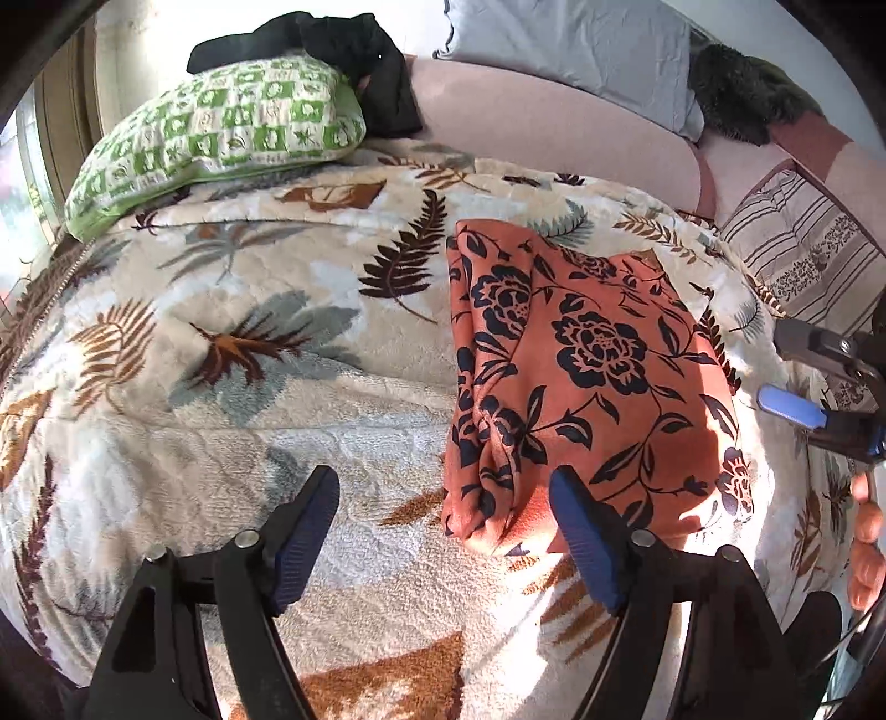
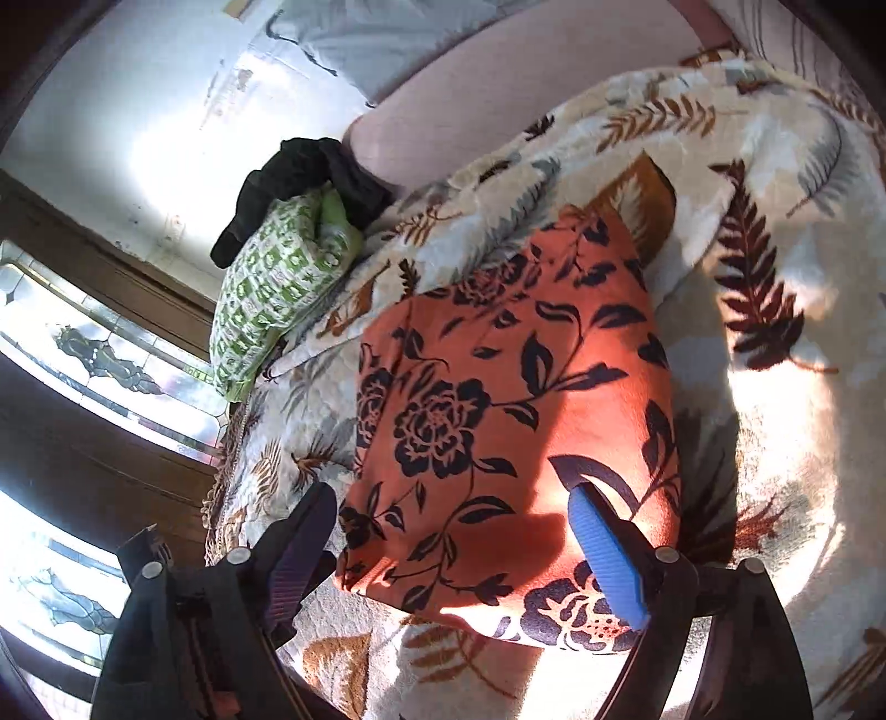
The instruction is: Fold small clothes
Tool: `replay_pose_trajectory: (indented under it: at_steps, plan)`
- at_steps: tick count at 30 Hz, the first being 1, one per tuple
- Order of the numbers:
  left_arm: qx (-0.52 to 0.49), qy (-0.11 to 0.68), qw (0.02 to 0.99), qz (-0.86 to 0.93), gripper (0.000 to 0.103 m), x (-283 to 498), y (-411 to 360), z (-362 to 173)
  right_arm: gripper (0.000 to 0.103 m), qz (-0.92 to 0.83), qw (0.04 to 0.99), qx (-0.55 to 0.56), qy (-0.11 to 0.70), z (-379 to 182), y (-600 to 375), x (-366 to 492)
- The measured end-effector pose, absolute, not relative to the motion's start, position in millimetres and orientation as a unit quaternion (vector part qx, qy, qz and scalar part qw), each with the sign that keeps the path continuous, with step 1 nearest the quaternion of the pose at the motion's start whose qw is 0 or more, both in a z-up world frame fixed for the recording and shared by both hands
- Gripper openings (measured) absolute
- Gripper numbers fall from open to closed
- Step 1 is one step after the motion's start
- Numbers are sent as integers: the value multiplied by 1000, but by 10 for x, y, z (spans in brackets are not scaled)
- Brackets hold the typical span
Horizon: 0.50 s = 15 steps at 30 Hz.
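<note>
An orange garment with a dark flower print (image 1: 581, 382) lies folded into a rough rectangle on the leaf-patterned blanket (image 1: 249, 354). It also shows in the right wrist view (image 2: 498, 421). My left gripper (image 1: 448, 531) is open and empty, just above the garment's near edge, its right finger over the cloth. My right gripper (image 2: 454, 548) is open and empty, hovering over the garment's near part. The right gripper also shows at the right edge of the left wrist view (image 1: 814, 382).
A green checked pillow (image 1: 221, 138) with a black garment (image 1: 332, 50) on it lies at the back left. A pink bolster (image 1: 554, 127), a grey pillow (image 1: 581, 44) and a striped cushion (image 1: 803, 255) line the back. A window (image 2: 111, 360) is at the left.
</note>
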<state>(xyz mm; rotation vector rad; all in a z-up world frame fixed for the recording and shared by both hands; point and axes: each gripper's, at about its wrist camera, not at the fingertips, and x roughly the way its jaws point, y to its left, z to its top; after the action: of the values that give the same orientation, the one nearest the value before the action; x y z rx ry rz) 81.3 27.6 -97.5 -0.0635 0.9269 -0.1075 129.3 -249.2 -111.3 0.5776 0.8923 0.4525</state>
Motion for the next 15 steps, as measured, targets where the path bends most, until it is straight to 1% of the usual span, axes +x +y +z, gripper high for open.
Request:
replay_pose_trajectory:
  at_steps: [2,5,7,10,12,14,15]
  plan:
    - [-24,444,894,-56,79,664,296,-911,90,215,838,267,426,-1067,-2468,1393]
    - [-15,436,898,-52,79,383,356,-867,90,221,825,294,429,-1114,-2493,1700]
    - [-18,432,901,-42,79,288,419,-824,90,208,828,297,428,-1245,-2574,2015]
    - [-21,434,900,-23,80,278,454,-774,90,174,805,325,465,-1691,-2647,2435]
    - [-10,435,900,-6,84,314,452,-749,90,169,817,346,429,-1597,-2658,2276]
    - [-1,429,903,14,87,358,427,-729,90,186,837,309,413,-1351,-2547,1959]
    - [3,429,903,20,87,374,407,-724,90,190,849,285,402,-1255,-2514,1757]
